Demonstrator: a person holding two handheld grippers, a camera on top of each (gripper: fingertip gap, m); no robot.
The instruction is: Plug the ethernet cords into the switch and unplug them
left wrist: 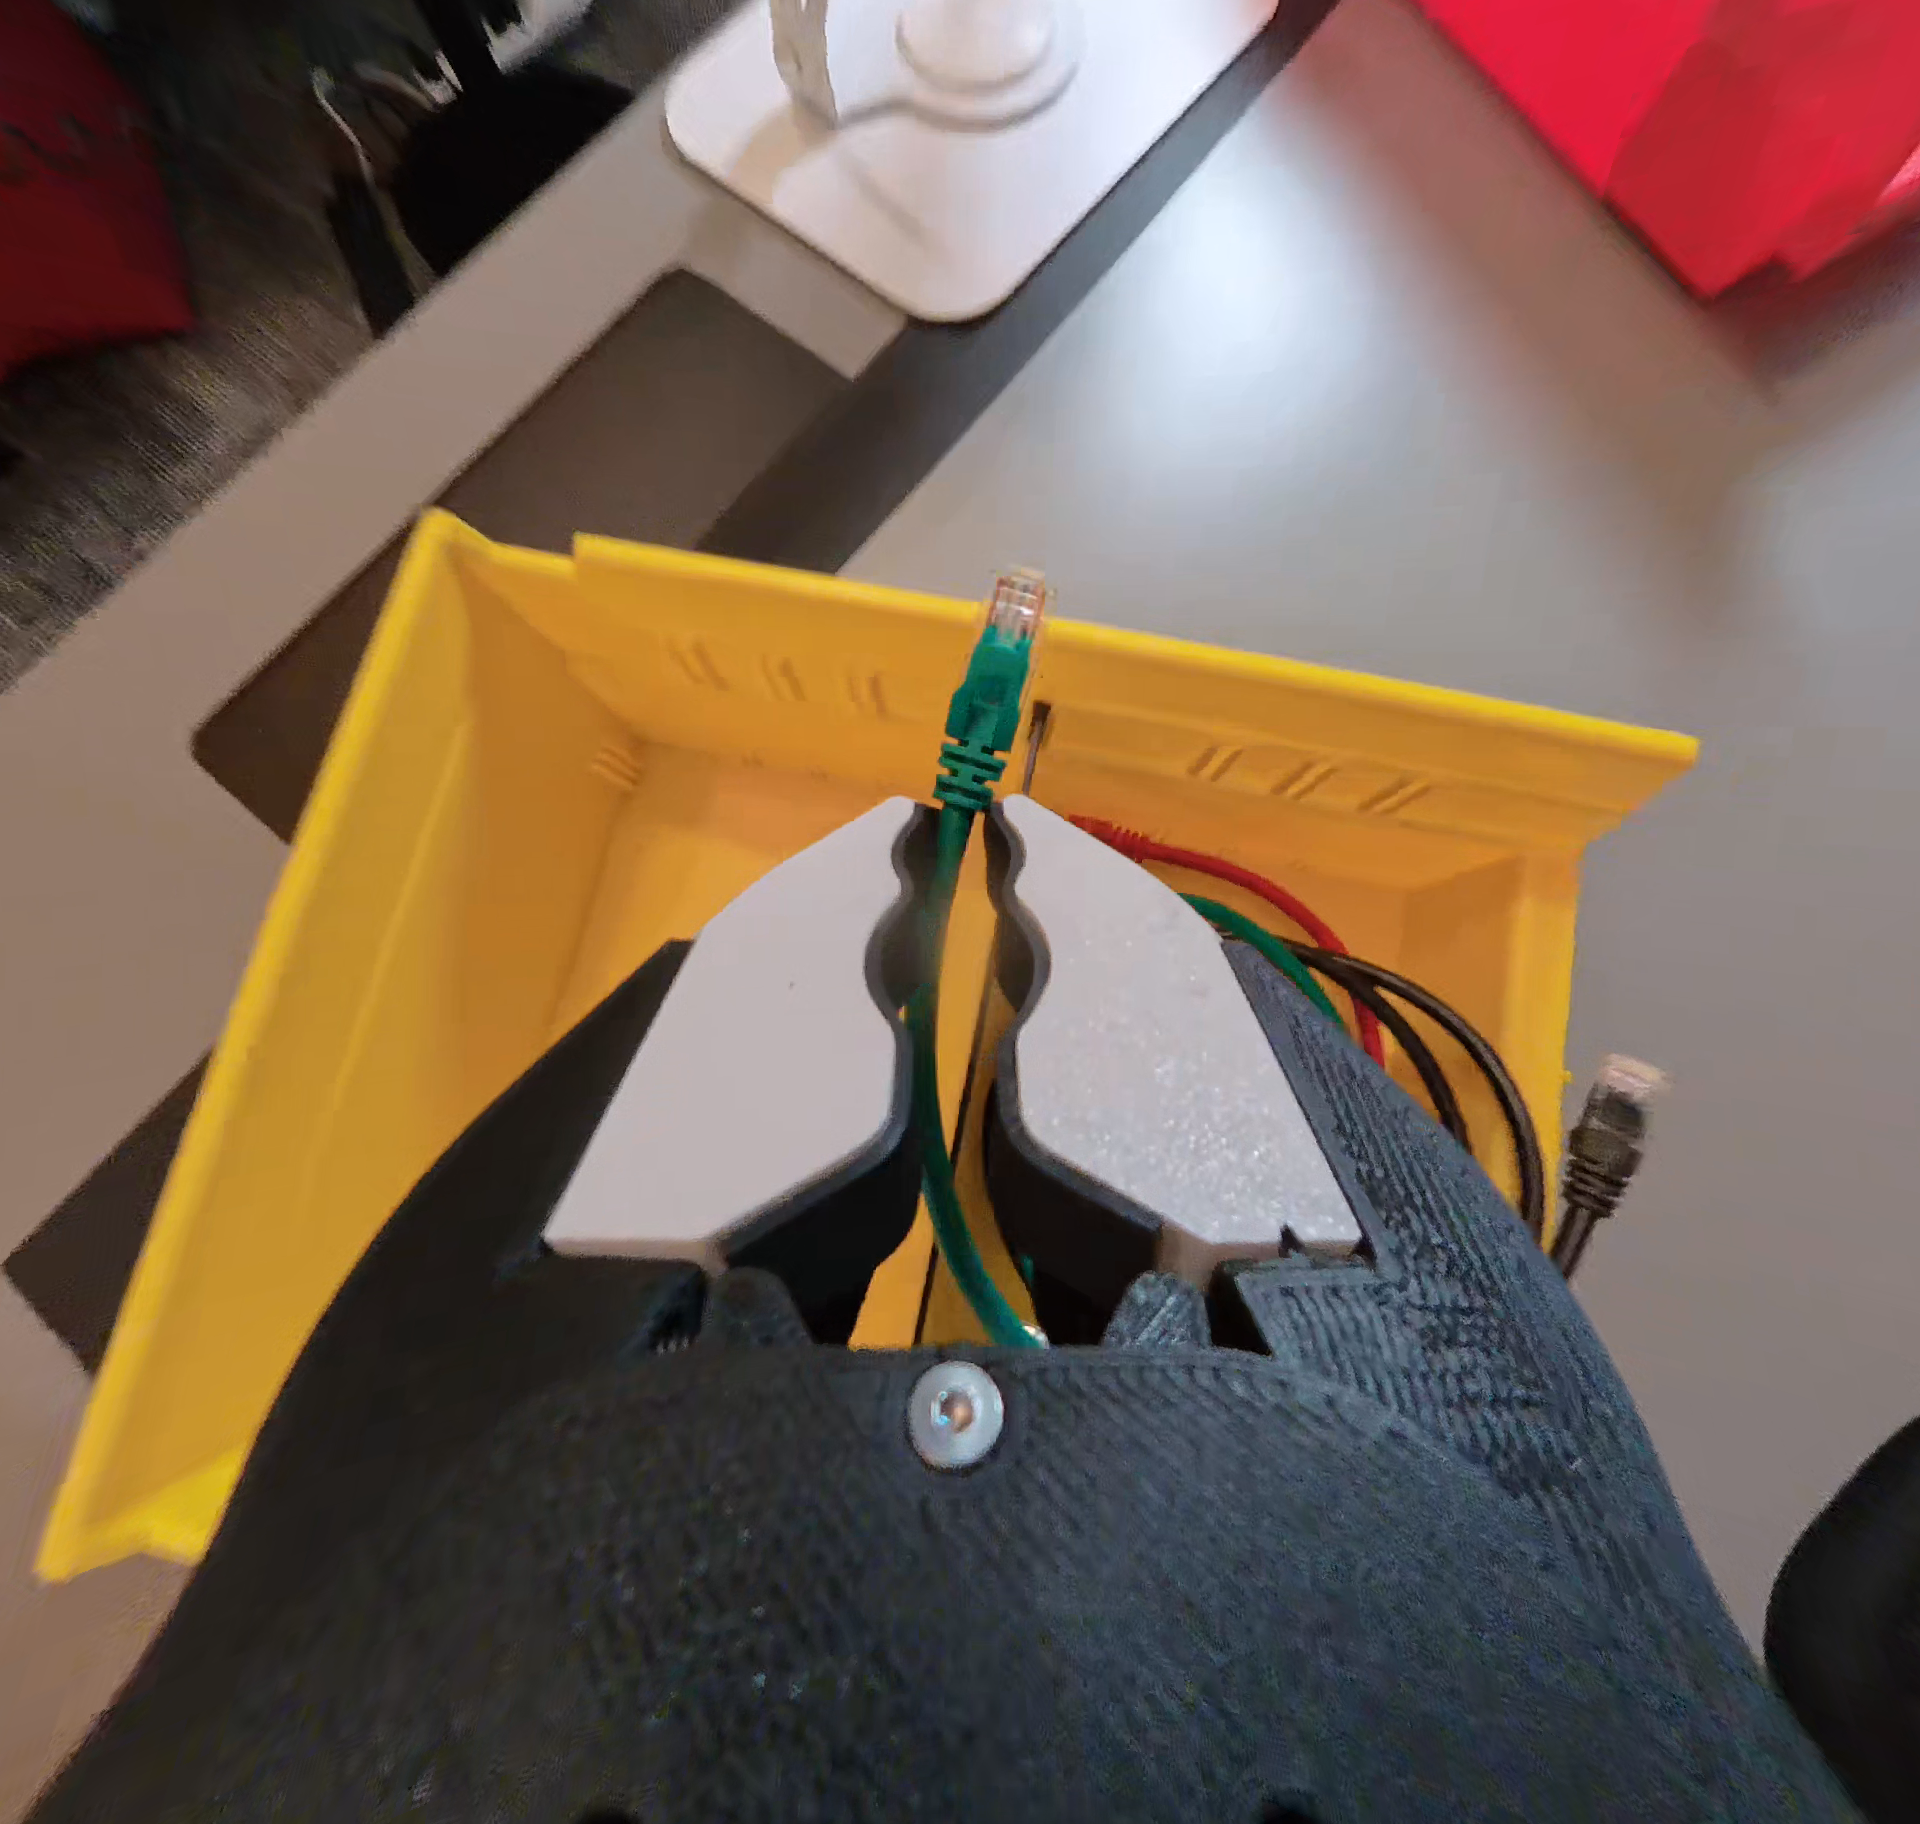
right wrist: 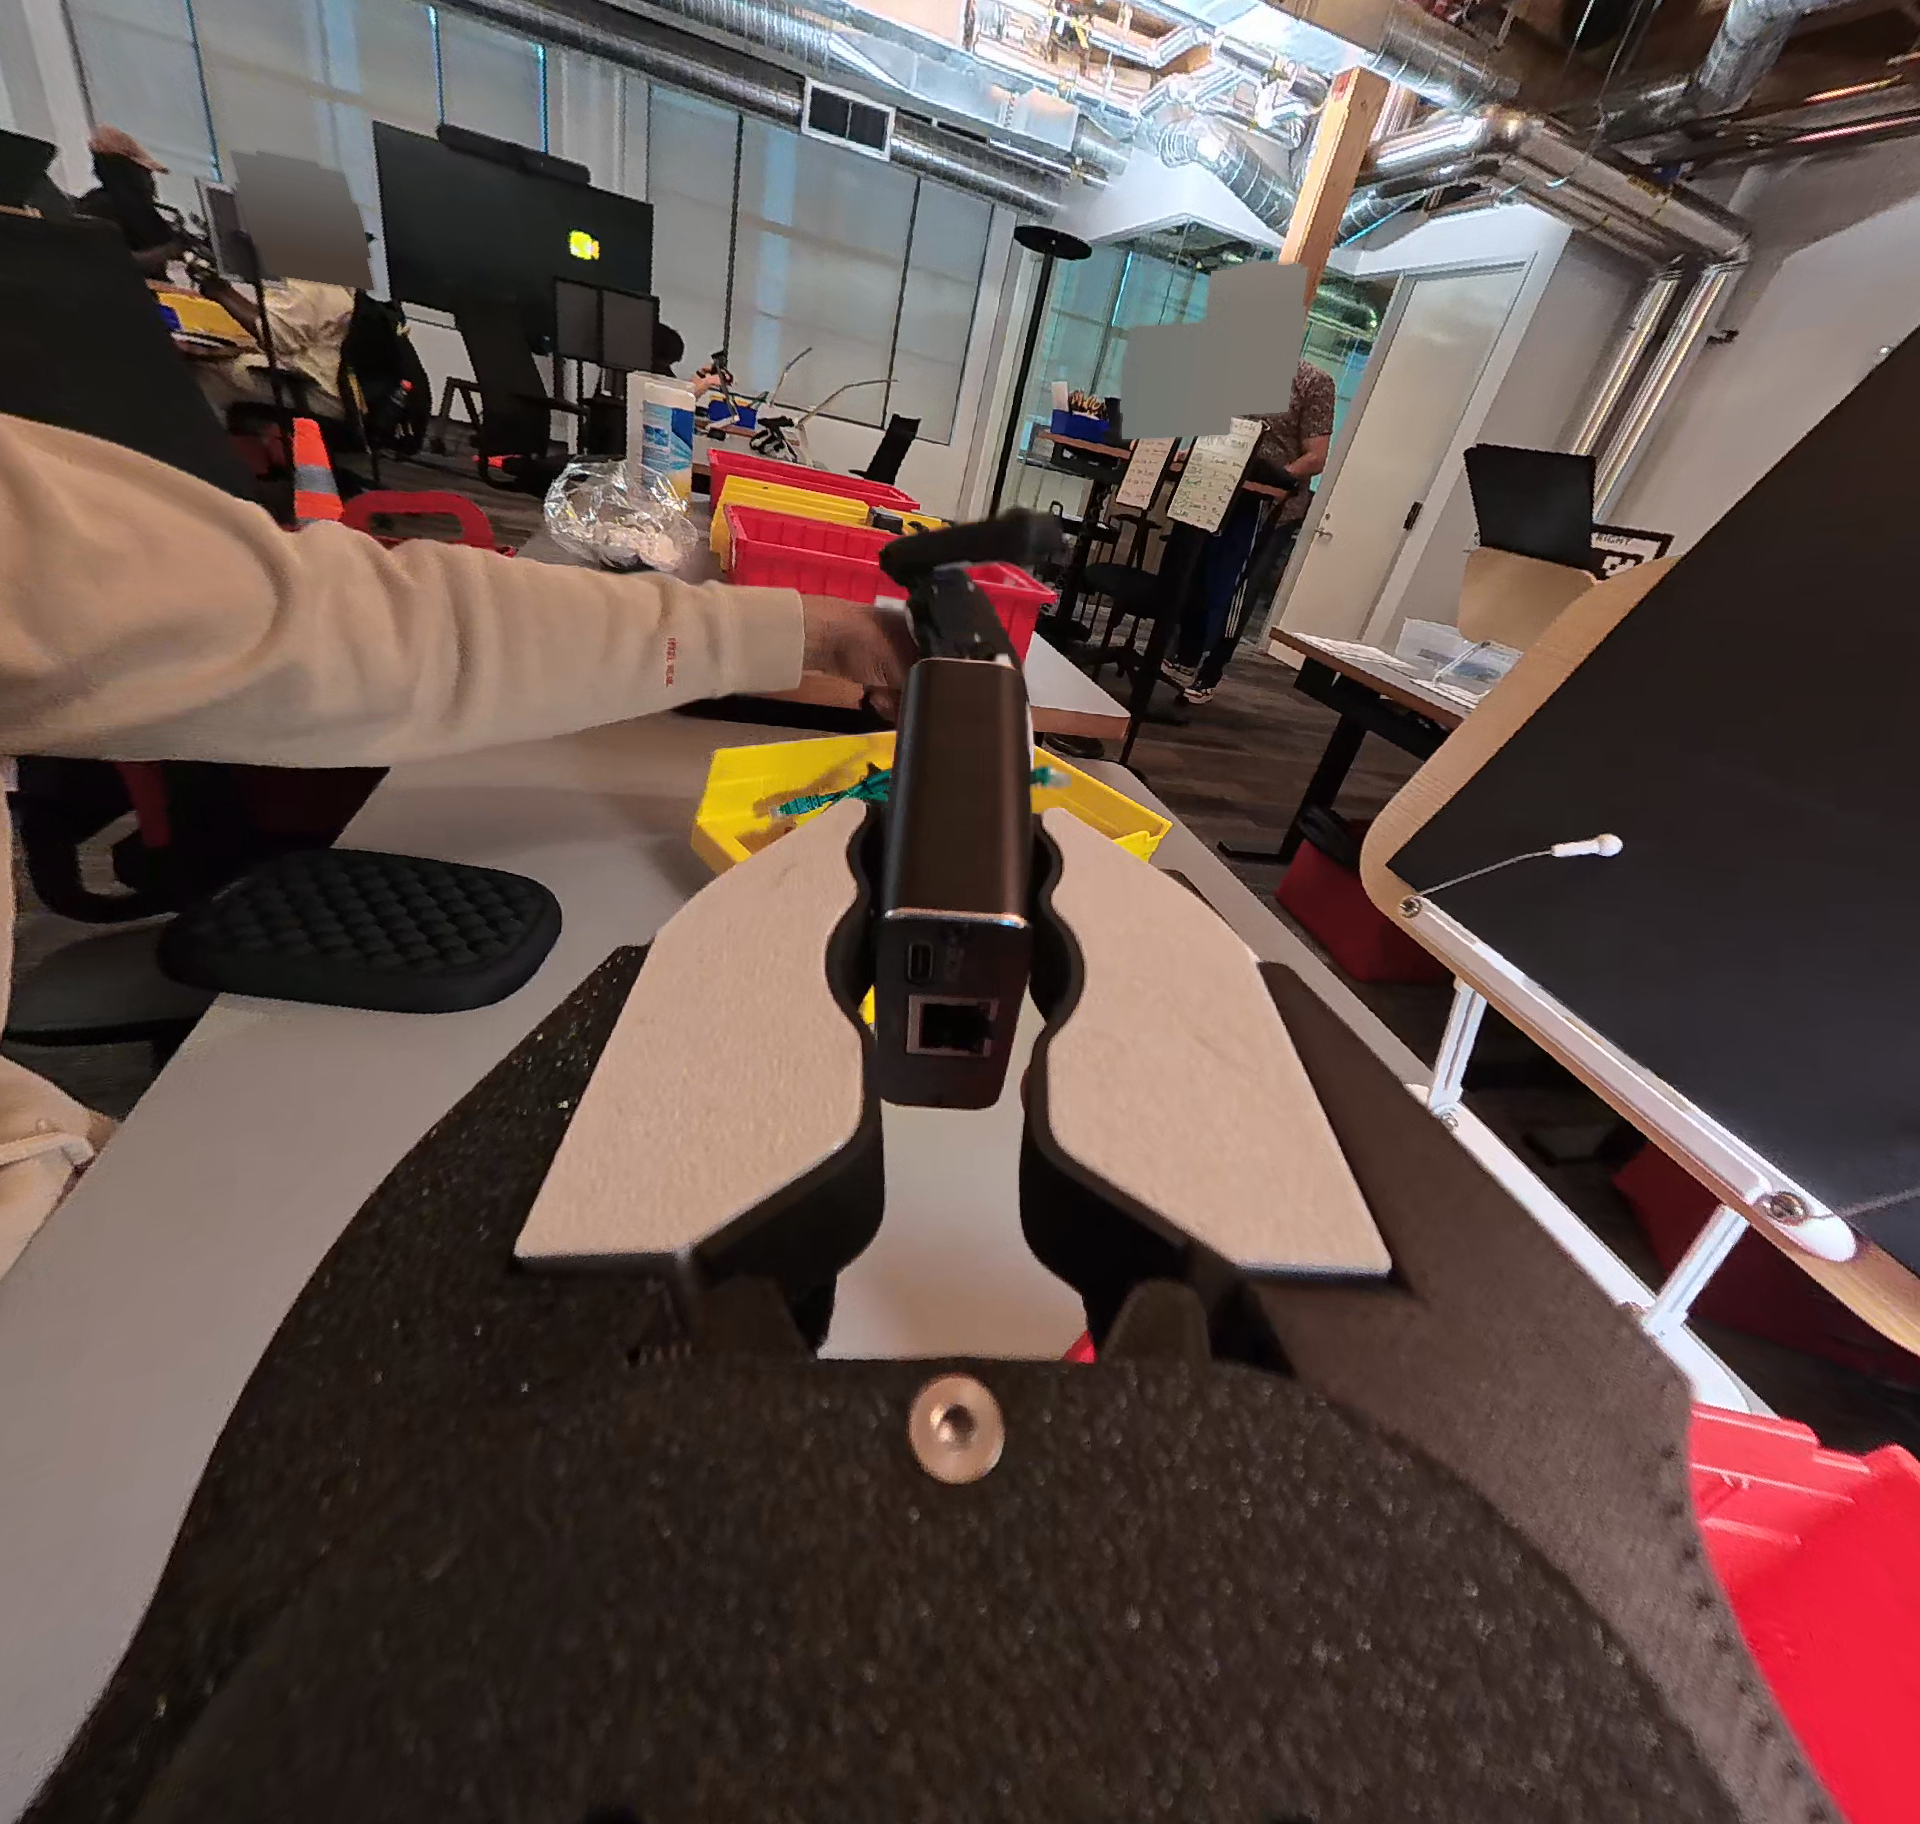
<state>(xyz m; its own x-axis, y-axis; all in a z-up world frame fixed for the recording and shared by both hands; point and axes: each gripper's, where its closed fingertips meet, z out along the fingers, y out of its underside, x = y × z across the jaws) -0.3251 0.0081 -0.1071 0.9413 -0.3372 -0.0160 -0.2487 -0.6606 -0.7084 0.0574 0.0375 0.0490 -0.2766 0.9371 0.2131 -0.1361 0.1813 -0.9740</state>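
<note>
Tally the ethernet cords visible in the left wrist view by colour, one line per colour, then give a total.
Green ethernet cord with a clear plug, held in the left hand-held gripper: 1
Red ethernet cord in the yellow plastic bin: 1
Black ethernet cord hanging over the bin's edge: 1
Total: 3

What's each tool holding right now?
Left tool: shut on the green ethernet cord.
Right tool: shut on the black switch.
</note>
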